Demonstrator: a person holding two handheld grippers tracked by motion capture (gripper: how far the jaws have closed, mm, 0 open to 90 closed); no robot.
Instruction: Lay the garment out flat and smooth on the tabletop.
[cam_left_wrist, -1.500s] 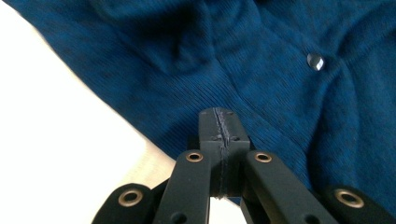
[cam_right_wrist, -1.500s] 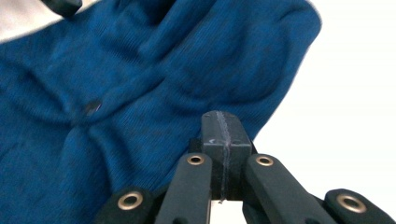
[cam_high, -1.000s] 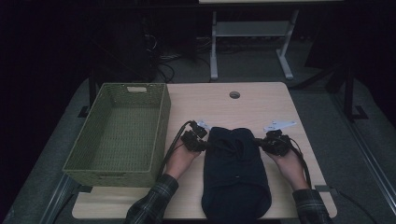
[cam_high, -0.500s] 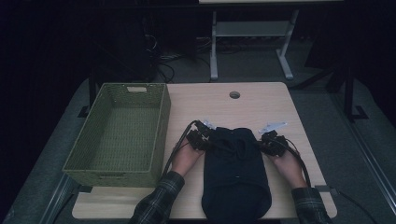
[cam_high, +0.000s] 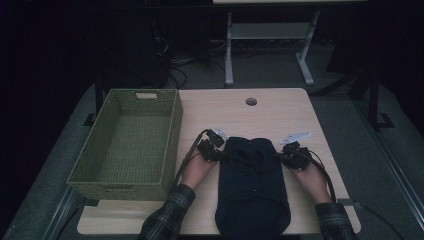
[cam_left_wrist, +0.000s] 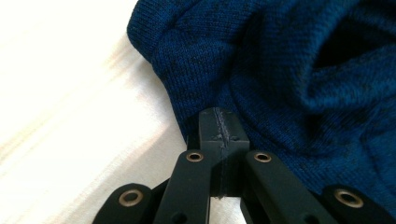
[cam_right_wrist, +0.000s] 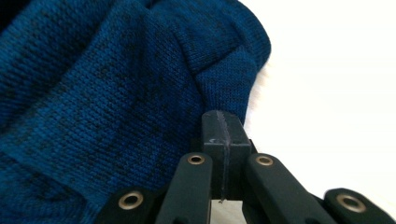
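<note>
Knitted dark-blue folded sweater (cam_high: 252, 185): left gripper (cam_left_wrist: 219, 126) and right gripper (cam_right_wrist: 222, 128) each pinch an edge, jaws clamped. Lift both evenly toward the green woven basket (cam_high: 170, 145).

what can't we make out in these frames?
- Whether either hand-held gripper pinches the blue knit garment: in the left gripper view and the right gripper view the shut jaws meet at its edge, and no cloth shows between them.
- Garment's near end: cut off by the high view's bottom edge.
- Garment type and its small details: high view too dark.
- Near inner wall of the green basket: hidden by its own rim.
</note>
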